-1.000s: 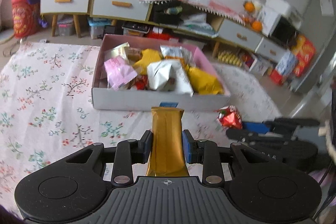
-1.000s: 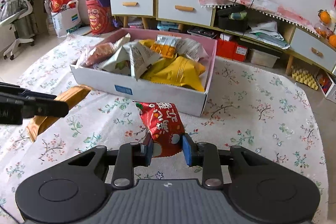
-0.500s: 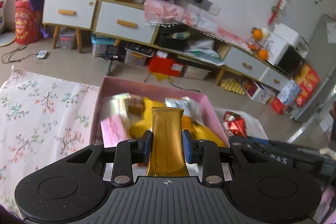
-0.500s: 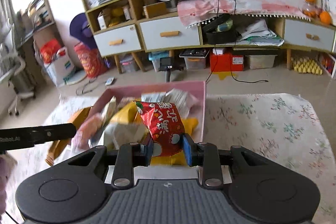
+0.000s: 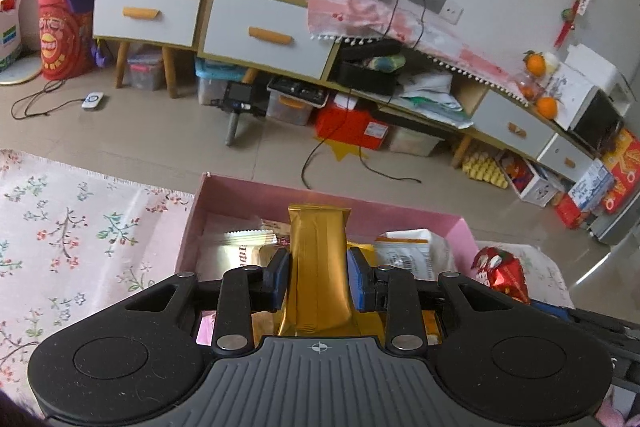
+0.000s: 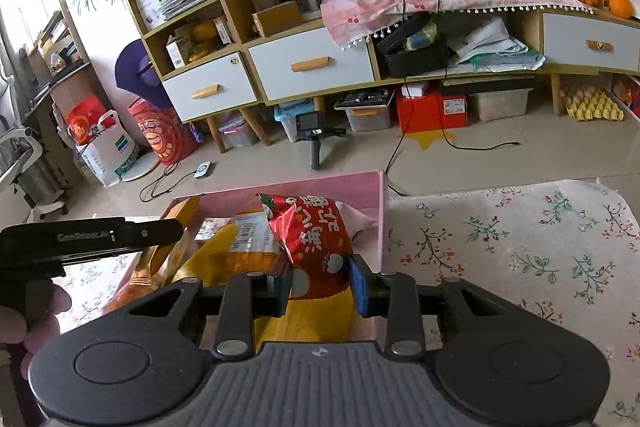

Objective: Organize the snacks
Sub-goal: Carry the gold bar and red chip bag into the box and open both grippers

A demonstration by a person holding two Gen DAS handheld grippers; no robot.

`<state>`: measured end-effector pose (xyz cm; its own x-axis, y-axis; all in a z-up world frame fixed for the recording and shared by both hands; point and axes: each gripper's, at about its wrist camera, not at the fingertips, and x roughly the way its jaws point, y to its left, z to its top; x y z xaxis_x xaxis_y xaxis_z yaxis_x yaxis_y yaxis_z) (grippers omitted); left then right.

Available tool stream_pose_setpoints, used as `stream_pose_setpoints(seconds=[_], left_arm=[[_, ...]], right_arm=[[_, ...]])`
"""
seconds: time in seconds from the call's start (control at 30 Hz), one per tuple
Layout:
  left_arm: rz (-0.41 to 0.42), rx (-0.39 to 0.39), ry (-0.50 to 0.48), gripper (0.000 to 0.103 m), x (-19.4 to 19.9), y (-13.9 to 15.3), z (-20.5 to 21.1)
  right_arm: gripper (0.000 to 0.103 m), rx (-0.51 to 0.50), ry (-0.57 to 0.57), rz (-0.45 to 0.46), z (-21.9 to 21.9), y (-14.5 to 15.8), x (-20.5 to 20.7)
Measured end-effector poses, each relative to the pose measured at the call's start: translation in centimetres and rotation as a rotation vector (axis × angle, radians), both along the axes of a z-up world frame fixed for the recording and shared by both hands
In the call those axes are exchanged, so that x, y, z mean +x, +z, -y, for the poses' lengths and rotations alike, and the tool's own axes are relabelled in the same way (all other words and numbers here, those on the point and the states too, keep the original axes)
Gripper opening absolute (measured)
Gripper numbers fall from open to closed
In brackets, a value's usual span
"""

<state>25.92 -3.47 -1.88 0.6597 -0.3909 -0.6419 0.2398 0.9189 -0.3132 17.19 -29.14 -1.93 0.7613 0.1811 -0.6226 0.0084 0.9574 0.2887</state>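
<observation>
My left gripper (image 5: 318,279) is shut on a gold snack packet (image 5: 318,267) and holds it over the pink box (image 5: 248,193) full of snack bags. My right gripper (image 6: 320,281) is shut on a red snack bag (image 6: 316,235) and holds it over the same box (image 6: 370,203), near its right wall. The red bag also shows at the right in the left wrist view (image 5: 504,273). The left gripper's body (image 6: 92,239) shows at the left in the right wrist view, with the gold packet (image 6: 146,267) under it.
The box stands on a floral cloth (image 5: 60,239), which also shows in the right wrist view (image 6: 520,247). Beyond it are tiled floor, cables, a small camera tripod (image 5: 236,107) and a low cabinet with drawers (image 5: 264,31).
Both grippers have risen and moved forward from in front of the box to above its contents, each still holding its snack. The view now tilts up toward the cabinet.
</observation>
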Motion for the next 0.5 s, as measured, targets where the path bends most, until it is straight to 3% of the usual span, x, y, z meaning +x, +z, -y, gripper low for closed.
stream_pose_setpoints(seconds=[0.2, 0.23, 0.27, 0.3, 0.37, 0.47, 0.5], left_arm=[[0.014, 0.034, 0.006, 0.031, 0.6, -0.5, 0.7], [0.019, 0.042, 0.000, 0.032, 0.6, -0.5, 0.7], [0.019, 0.045, -0.007, 0.038, 0.6, -0.5, 0.8], [0.018, 0.044, -0.010, 0.051, 0.5, -0.4, 0.7], [0.023, 0.037, -0.004, 0.064, 0.2, -0.1, 0.5], [0.033, 0.028, -0.007, 0.069, -0.8, 0.7, 0.3], [0.035, 0.030, -0.010, 0.076, -1.3, 0.9, 0.2]], right_arm=[[0.018, 0.012, -0.015, -0.003, 0.4, -0.8, 0.5], [0.032, 0.024, -0.021, 0.004, 0.5, -0.8, 0.4], [0.038, 0.037, -0.027, 0.010, 0.6, -0.7, 0.3], [0.046, 0.044, -0.036, 0.017, 0.8, -0.7, 0.2], [0.047, 0.047, -0.042, 0.019, 0.9, -0.4, -0.1], [0.051, 0.044, -0.052, 0.008, 1.4, 0.1, -0.4], [0.056, 0.047, -0.058, 0.005, 1.6, 0.3, -0.6]])
